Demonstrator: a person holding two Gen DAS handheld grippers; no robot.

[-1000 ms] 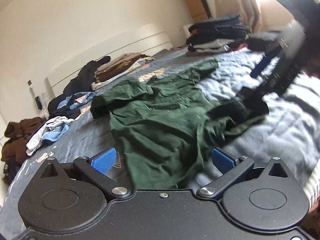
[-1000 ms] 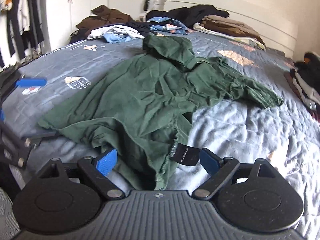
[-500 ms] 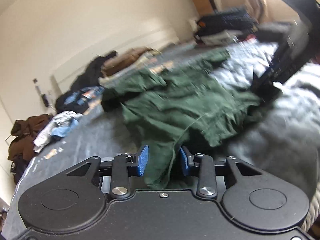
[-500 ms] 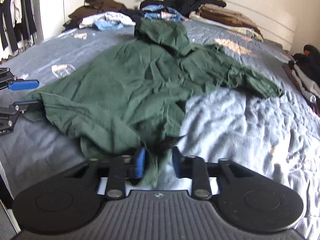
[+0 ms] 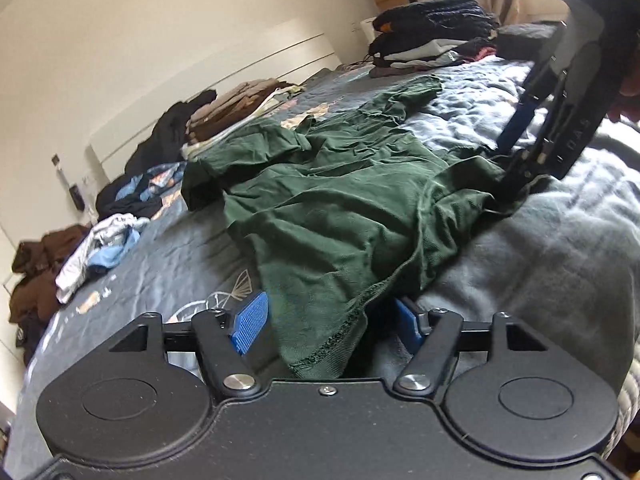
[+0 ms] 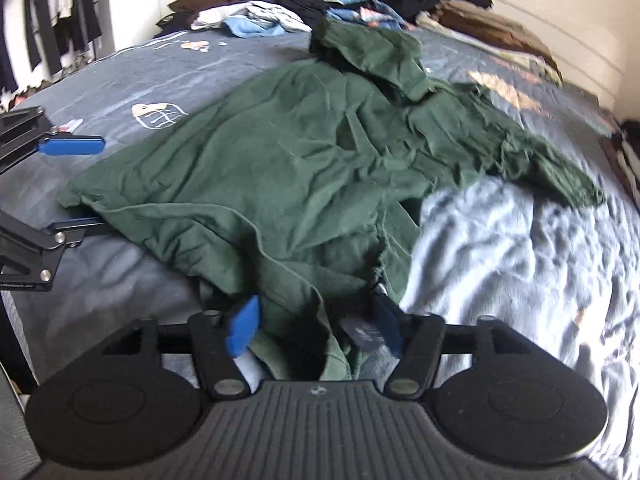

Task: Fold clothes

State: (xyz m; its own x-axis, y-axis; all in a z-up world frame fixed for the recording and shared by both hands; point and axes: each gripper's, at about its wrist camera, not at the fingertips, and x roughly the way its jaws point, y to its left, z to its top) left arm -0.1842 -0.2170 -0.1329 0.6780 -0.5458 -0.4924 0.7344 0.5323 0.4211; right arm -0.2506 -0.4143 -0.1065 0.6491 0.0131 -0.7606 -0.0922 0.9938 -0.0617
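Shirt: dark green shirt (image 6: 304, 168) spread rumpled over the middle of the bed (image 6: 500, 248), one sleeve reaching to the right edge of the right wrist view, hem at the lower centre of both views
Left gripper: left gripper (image 5: 326, 326) low in its own view, jaws opening and standing apart; the shirt's hem corner lies between the blue pads, which do not press on it
Right gripper: right gripper (image 6: 314, 326) at the bottom of its view, jaws opening, shirt hem between them with no pad pressing it
Tag: dark tag (image 6: 362, 334) on the hem beside the right pad, its pale print too blurred to read
Writing: pale letters on the side of the right gripper at the upper right of the left wrist view, not legible; small print on the left gripper's frame at the left edge of the right wrist view, too small to read
Hidden: hem edge nearest each camera cut off by the gripper body
Piles: folded stack (image 5: 436, 28) at the upper right of the left wrist view; loose clothes (image 6: 256, 20) along the top of the right wrist view, items hard to tell apart
Blur: right wrist view smeared toward its edges
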